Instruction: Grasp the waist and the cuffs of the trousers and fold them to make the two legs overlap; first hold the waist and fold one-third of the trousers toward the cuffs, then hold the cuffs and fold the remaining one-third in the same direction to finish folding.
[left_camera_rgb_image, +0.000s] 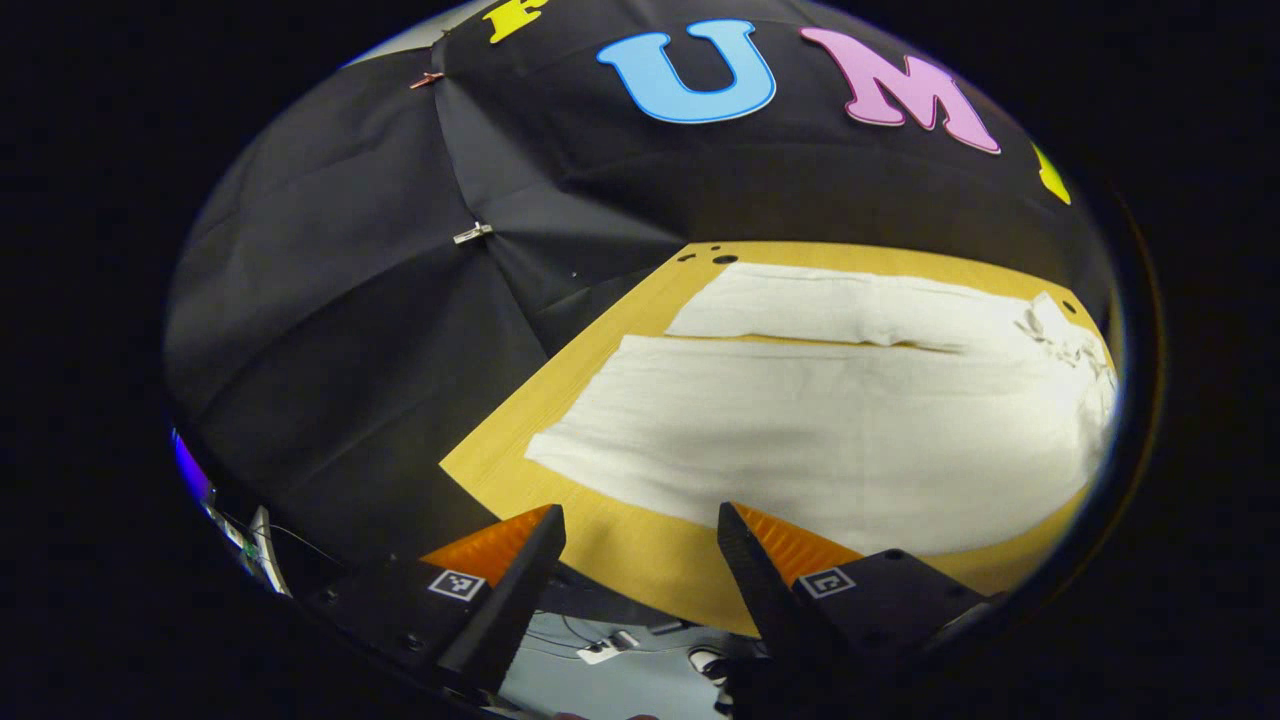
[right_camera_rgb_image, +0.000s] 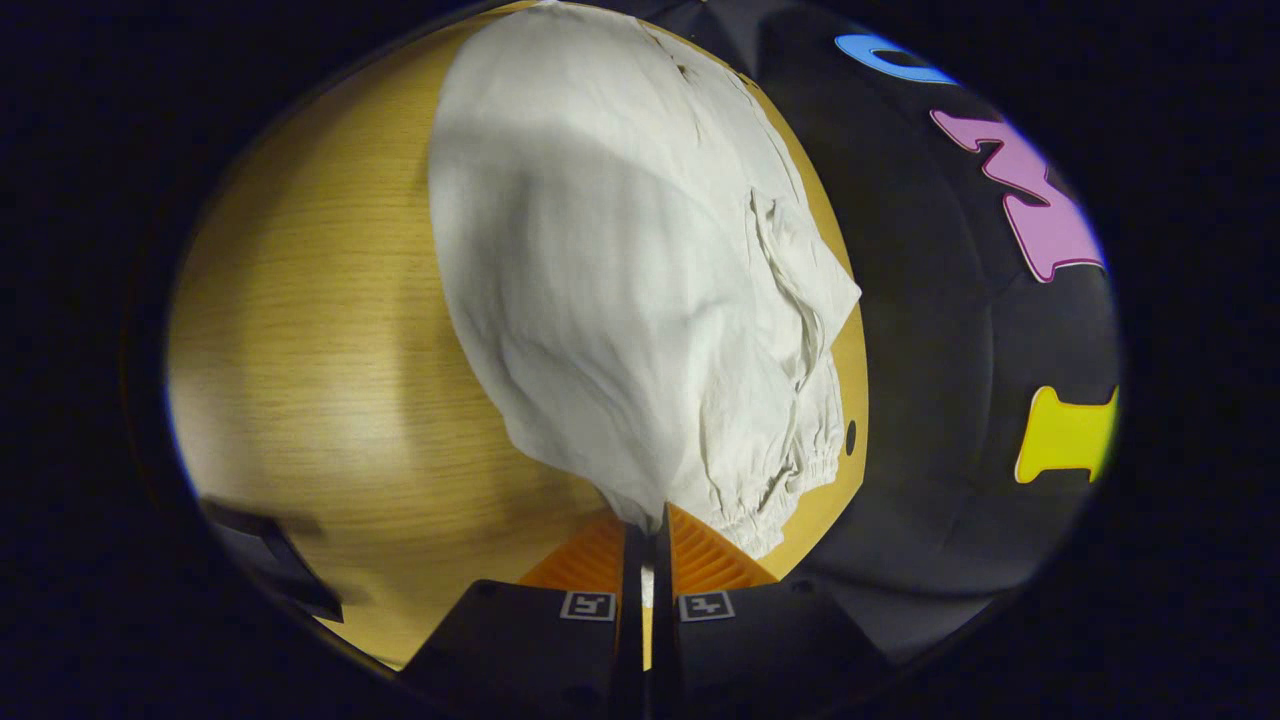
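White trousers (left_camera_rgb_image: 800, 440) lie spread on the wooden table (left_camera_rgb_image: 520, 440), both legs side by side with the cuffs toward the table's left end. My left gripper (left_camera_rgb_image: 640, 530) hangs open just off the table's near edge, short of the near leg's cuff, with nothing between its fingers. In the right gripper view the trousers (right_camera_rgb_image: 620, 300) rise toward the camera, the elastic waist (right_camera_rgb_image: 790, 480) bunched at lower right. My right gripper (right_camera_rgb_image: 647, 525) is shut on the waist edge, which is lifted off the table (right_camera_rgb_image: 320, 330).
The black cloth wall (left_camera_rgb_image: 380, 300) stands close behind the table's left end and back edge. Small holes (left_camera_rgb_image: 722, 259) mark the table's far corner. Cables and floor (left_camera_rgb_image: 620, 650) show below the near edge. A dark object (right_camera_rgb_image: 270, 560) sits at the table's lower left.
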